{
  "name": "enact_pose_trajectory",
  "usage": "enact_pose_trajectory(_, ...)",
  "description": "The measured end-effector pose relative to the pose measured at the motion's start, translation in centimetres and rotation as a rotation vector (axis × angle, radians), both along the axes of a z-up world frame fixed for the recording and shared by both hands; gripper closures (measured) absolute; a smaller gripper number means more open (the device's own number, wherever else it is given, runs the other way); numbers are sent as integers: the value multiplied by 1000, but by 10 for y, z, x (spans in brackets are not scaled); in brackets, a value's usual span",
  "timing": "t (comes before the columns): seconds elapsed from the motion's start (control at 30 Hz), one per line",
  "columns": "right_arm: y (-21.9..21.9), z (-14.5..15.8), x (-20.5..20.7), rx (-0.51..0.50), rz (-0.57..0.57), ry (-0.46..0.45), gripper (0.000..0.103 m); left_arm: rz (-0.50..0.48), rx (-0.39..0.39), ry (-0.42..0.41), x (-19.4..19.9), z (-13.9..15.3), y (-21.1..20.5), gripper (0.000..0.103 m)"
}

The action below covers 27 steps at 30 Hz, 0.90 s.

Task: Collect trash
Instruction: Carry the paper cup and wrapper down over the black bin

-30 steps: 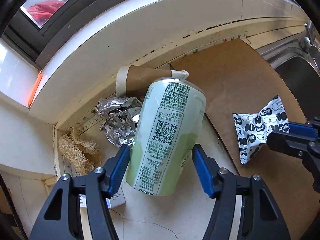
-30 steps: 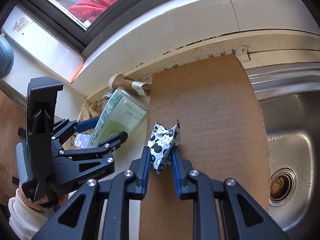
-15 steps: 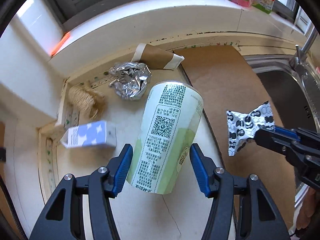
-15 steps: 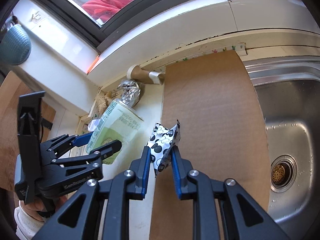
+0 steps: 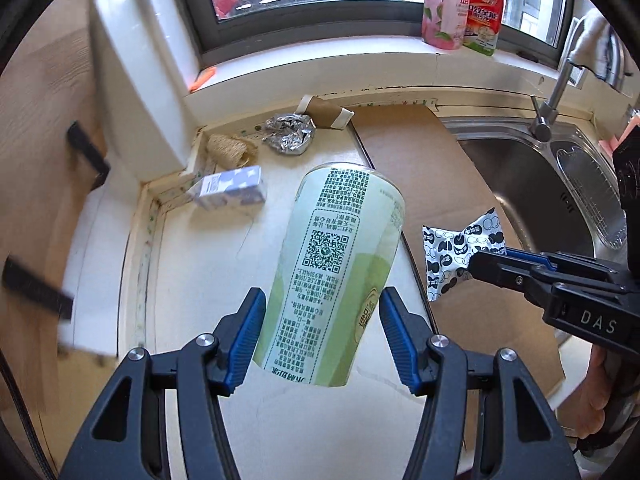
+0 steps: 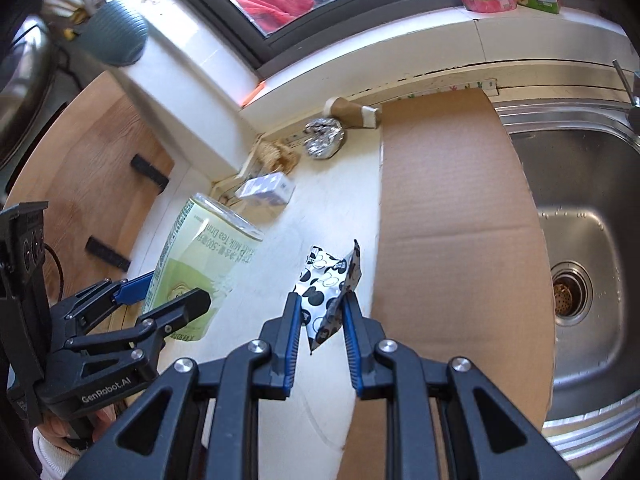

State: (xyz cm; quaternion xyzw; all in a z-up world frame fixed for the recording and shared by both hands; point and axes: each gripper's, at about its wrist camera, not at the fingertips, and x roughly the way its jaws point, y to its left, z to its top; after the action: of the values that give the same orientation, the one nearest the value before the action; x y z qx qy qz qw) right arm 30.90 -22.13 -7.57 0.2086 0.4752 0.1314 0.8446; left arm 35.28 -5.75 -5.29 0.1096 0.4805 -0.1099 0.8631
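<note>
Two grippers, each clamped on one piece of trash, both held above counter. Left gripper [image 5: 322,326] grips green milk-tea can [image 5: 340,276] near its base. Right gripper [image 6: 320,320] pinches black-and-white patterned wrapper [image 6: 326,290].

Four loose items on white counter [image 5: 208,280]: one crumpled foil ball [image 5: 289,135], one brown paper cup [image 5: 326,112] on its side, one small blue-white carton [image 5: 232,192], one fibrous scrubber [image 5: 228,148]. One cardboard sheet [image 6: 452,216] beside sink [image 6: 576,216].

Only left wrist view shows faucet [image 5: 554,92]; only right wrist view shows drain [image 6: 568,288].
</note>
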Motion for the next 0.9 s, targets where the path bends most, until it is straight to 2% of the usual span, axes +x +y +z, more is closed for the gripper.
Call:
enact_pose_trajectory(0.17,22,14,-50,-7,16,-18,83,12,-17,-17,-55,5,14,46)
enact_pose_trajectory(0.5,67,26,-152,-33,38,-47,83,58,-106,-20,-160,4,53,47)
enact_pose_trajectory(0.7,89,28,-214,-42,28,-59,83,70,-133,-7,-216,-7,73,47)
enact_pose_trajectory(0.9,101,16,-265,-46,11,-23,83,50,-127,28,-248,-25,78,47)
